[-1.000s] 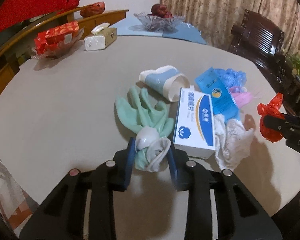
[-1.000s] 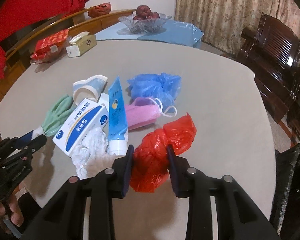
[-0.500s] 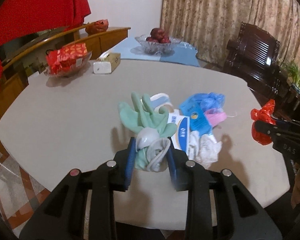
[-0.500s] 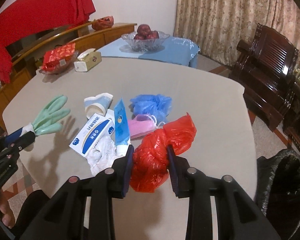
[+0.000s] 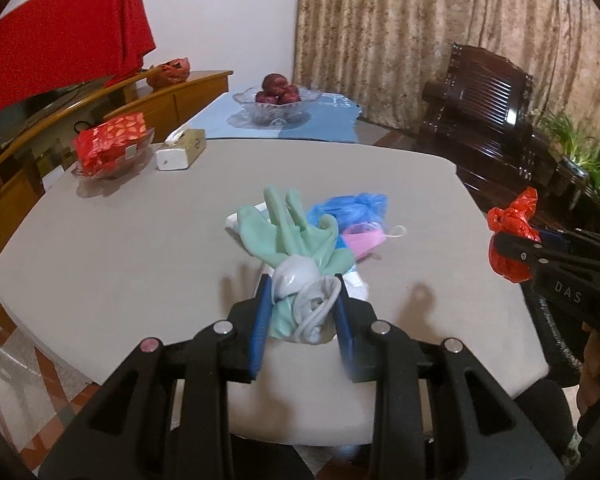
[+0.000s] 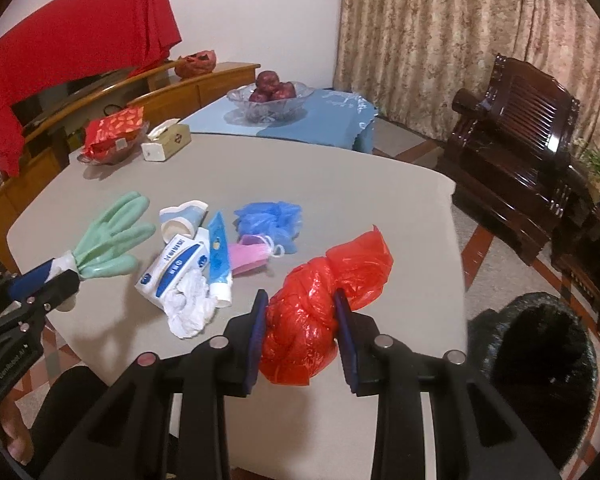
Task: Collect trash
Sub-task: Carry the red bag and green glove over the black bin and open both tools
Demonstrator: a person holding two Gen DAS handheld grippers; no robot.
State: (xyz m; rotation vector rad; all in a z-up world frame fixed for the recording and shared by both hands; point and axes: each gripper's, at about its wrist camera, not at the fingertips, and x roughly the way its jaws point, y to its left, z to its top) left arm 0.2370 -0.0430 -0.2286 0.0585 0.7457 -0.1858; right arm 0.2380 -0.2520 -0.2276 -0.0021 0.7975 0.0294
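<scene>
My left gripper is shut on a mint green rubber glove, held above the table's near edge; the glove also shows in the right wrist view. My right gripper is shut on a crumpled red plastic bag, held above the table's right side; the bag shows at the right of the left wrist view. On the grey table lie a white and blue box, a blue tube, white tissue, a paper cup, a pink mask and a blue plastic bag.
A black-lined trash bin stands on the floor right of the table. At the table's far side are a tissue box, a dish of red packets and a fruit bowl. A dark wooden chair stands at the right.
Both grippers have risen and pulled back from the table with their loads. The glove has come off the pile, and the trash bin has come into the right wrist view.
</scene>
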